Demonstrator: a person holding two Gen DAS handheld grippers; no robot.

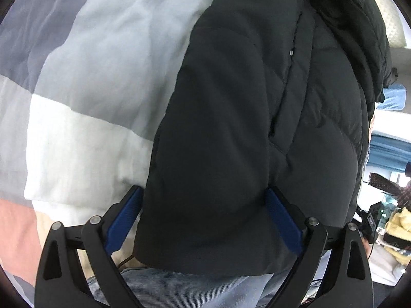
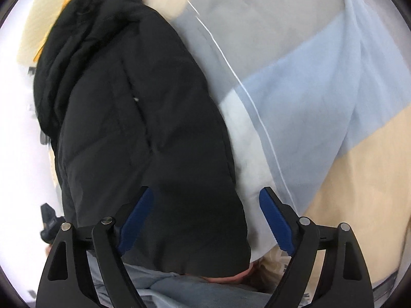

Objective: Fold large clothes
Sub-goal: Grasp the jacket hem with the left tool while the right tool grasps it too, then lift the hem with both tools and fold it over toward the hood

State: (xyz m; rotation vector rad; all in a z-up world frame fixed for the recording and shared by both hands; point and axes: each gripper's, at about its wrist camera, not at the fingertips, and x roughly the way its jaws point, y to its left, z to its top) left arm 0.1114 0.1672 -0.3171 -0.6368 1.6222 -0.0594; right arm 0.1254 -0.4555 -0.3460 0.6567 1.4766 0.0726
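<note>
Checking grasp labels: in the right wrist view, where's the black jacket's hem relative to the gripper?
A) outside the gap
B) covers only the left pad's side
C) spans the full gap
B: the black jacket reaches past the left pad, while the right pad stands clear over pale bedding.

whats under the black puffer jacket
The black puffer jacket lies on a bedspread of grey, pale blue, white and beige blocks, visible beside it. What lies directly beneath the jacket is covered.
</note>
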